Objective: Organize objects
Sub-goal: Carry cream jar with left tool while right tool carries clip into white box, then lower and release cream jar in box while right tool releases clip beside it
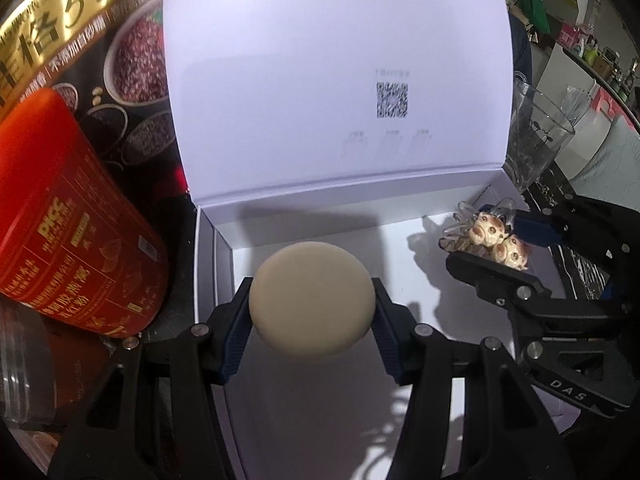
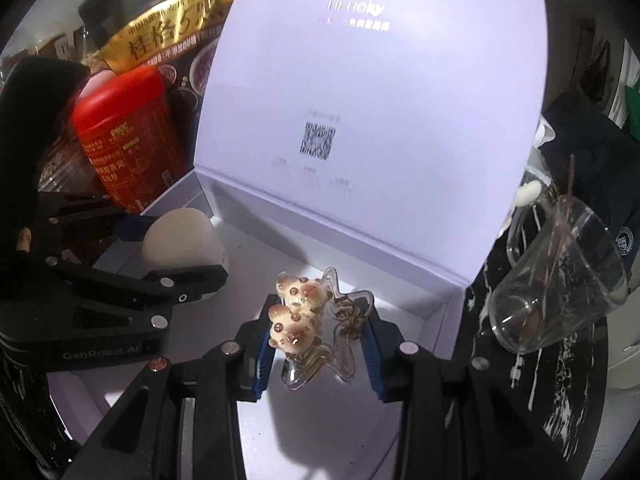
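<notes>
A white box [image 1: 224, 264] [image 2: 420, 304] lies open, its lid [image 1: 320, 80] [image 2: 360, 100] standing upright at the back. My left gripper [image 1: 312, 312] is shut on a round cream puff [image 1: 312, 300] and holds it just over the box's floor, on the left side. In the right wrist view that puff [image 2: 180, 236] shows at the left, behind the left gripper [image 2: 188, 264]. My right gripper [image 2: 316, 332] is shut on a clear plastic charm with two small pig-like figures [image 2: 298, 312], over the box's right part. In the left wrist view that charm [image 1: 492, 240] and the right gripper [image 1: 500, 248] sit at the right.
A red canister [image 1: 68, 220] [image 2: 124, 136] stands left of the box, with a black and gold food pouch [image 1: 80, 40] [image 2: 160, 28] behind it. A clear glass cup [image 1: 540, 136] [image 2: 560, 280] with a stick in it stands right of the box on a black marbled surface [image 2: 568, 400].
</notes>
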